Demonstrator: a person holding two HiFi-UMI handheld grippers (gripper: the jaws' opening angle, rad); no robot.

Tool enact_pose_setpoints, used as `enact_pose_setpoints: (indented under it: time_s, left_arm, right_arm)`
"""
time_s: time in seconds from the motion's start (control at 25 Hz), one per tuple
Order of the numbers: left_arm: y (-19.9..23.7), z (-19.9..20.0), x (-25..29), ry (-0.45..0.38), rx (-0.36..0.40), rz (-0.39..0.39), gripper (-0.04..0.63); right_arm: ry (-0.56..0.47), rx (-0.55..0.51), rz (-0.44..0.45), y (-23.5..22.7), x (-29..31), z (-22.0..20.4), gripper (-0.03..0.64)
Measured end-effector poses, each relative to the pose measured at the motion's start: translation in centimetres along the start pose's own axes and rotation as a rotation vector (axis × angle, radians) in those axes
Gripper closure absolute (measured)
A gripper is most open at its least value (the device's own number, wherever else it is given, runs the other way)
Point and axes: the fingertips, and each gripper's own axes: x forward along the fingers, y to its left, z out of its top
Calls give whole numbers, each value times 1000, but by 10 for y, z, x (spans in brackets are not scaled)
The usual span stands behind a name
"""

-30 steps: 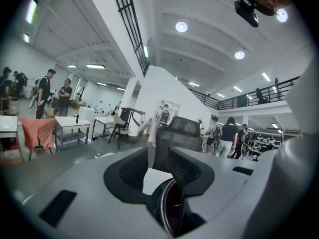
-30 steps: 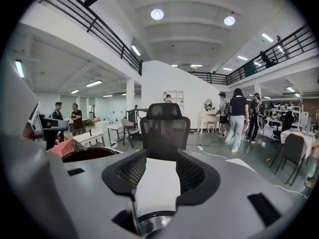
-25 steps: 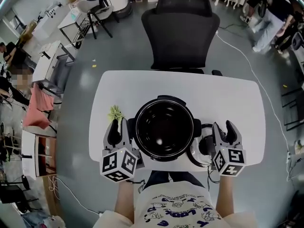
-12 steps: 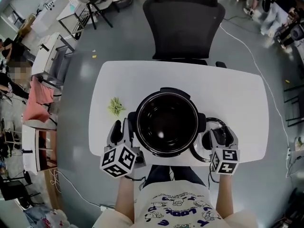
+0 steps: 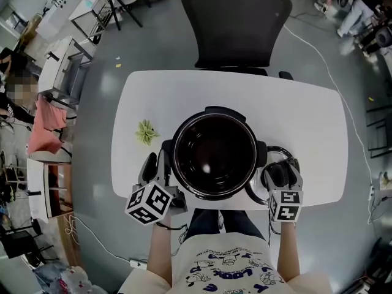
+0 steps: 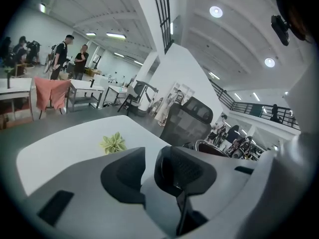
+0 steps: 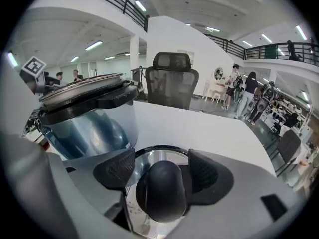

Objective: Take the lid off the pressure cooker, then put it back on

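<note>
The pressure cooker (image 5: 214,155) stands open in the middle of the white table (image 5: 294,112), its steel side (image 7: 84,118) close in the right gripper view. Its lid (image 5: 283,153) lies flat on the table to the cooker's right. My right gripper (image 5: 280,171) straddles the lid's black knob (image 7: 162,193); its jaws have just been opening, and the pads (image 7: 117,168) stand off the knob. My left gripper (image 5: 156,163) sits low against the cooker's left side. Its jaws have also been opening, and only bare table shows between them (image 6: 149,158). The cooker's rim (image 6: 209,146) peeks past its right finger.
A small green plant sprig (image 5: 146,131) lies on the table left of the cooker. A black office chair (image 5: 236,23) stands at the table's far edge. The near edge runs just under both grippers. Desks and people fill the room behind.
Both grippers have sunk toward the table. The right one came down with the lid, which now rests flat, and its jaws have widened off the knob. The left jaws spread slightly.
</note>
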Motion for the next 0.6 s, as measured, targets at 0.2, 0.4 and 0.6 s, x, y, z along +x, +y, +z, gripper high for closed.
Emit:
enact_pose_setpoints:
  time_s: [0.2, 0.4, 0.6]
  left_arm:
    - [1, -3, 1, -8, -103, -28, 443]
    - [1, -5, 1, -18, -117, -26, 442]
    - [0, -5, 0, -25, -151, -31, 443]
  right_arm:
    - [44, -7, 18, 2, 8, -14, 250]
    - [92, -16, 23, 0, 16, -28, 249]
    - [141, -3, 45, 0, 21, -42, 249]
